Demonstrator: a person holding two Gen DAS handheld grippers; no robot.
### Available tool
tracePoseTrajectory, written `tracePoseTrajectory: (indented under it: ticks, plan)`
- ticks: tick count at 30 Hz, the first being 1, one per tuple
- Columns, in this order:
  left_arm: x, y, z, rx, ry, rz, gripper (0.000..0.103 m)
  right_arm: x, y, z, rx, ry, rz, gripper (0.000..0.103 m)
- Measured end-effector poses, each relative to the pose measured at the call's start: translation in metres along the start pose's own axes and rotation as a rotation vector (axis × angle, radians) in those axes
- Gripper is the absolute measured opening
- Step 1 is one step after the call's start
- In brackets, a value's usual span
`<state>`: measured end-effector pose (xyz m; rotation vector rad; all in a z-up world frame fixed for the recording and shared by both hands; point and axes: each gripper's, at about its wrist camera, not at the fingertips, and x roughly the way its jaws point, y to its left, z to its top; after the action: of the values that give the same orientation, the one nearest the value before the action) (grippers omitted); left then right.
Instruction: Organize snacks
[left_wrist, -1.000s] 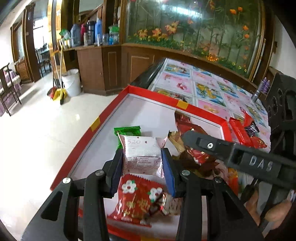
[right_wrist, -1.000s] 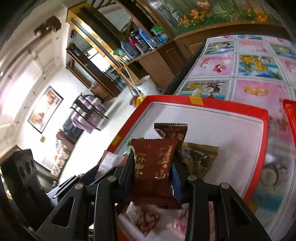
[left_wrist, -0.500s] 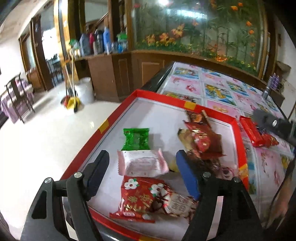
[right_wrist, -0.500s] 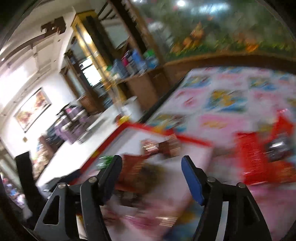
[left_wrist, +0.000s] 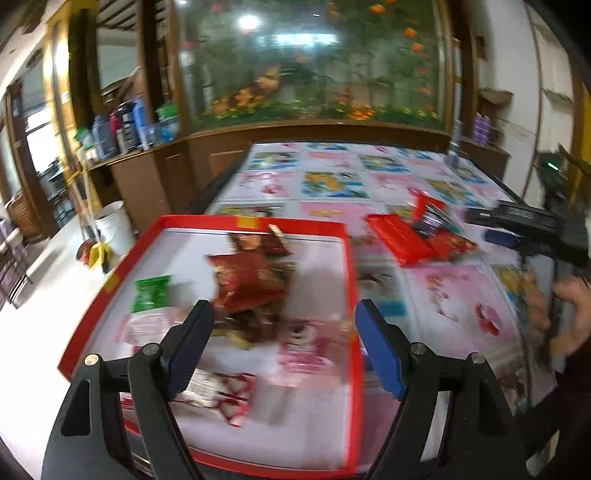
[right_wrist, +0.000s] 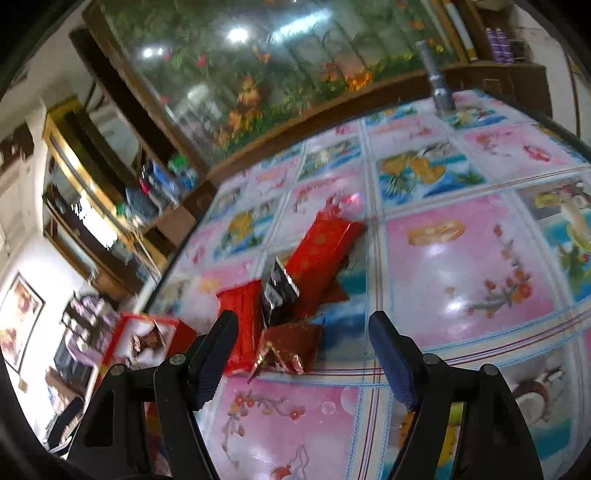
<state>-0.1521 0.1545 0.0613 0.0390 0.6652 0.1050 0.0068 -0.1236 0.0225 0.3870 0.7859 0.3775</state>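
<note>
Between picks now, reaching for the next snack. Left tongs (left_wrist: 284, 347) spreading wider, nothing between the blue pads, hanging over the shallow red-rimmed white tray (left_wrist: 349, 280) where the sorted packets lie: a crinkled dark-red foil packet (left_wrist: 251, 284) on top of the heap, a small green wrapper (left_wrist: 151, 293) off to its left. Right tongs (right_wrist: 299, 354) also opening, empty, aimed at the loose pile on the floral pink-and-blue worktop (right_wrist: 461, 266): a long bright-red packet (right_wrist: 321, 251), a small black sachet (right_wrist: 279, 291), a crumpled dark-red wrapper (right_wrist: 291, 347) nearest the pads. Likely next: lowering the right tongs onto that nearest wrapper, straddling it, then closing. Heavy motion blur throughout; labels unreadable, packet count in the tray unclear, tray's near edge cut off behind the tongs.
</note>
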Motion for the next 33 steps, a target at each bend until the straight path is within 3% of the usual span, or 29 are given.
tracePoseTrajectory:
  ticks: [12, 13, 16, 22, 26, 30, 33]
  plan:
    - [-0.003, -0.037, -0.007, 0.048, 0.046, -0.043, 0.079, 0.045, 0.028, -0.010, -0.157, 0.092, -0.162, 0.073]
    - [-0.004, -0.039, -0.007, 0.051, 0.048, -0.045, 0.079, 0.046, 0.028, -0.010, -0.164, 0.096, -0.167, 0.070]
    - [-0.007, -0.044, -0.006, 0.062, 0.048, -0.045, 0.079, 0.047, 0.034, -0.013, -0.206, 0.112, -0.179, 0.049]
    - [-0.011, -0.050, -0.001, 0.087, 0.048, -0.035, 0.079, 0.042, 0.032, -0.015, -0.226, 0.148, -0.158, 0.042]
    - [-0.007, -0.059, 0.011, 0.111, 0.049, -0.050, 0.079, 0.028, 0.006, -0.008, -0.198, 0.145, -0.181, 0.042]
    - [0.010, -0.082, 0.029, 0.174, 0.034, -0.085, 0.079, 0.005, -0.049, 0.010, -0.107, 0.105, -0.237, 0.042]
    - [0.033, -0.105, 0.048, 0.224, 0.028, -0.118, 0.079, -0.011, -0.087, 0.021, -0.008, 0.075, -0.220, 0.042]
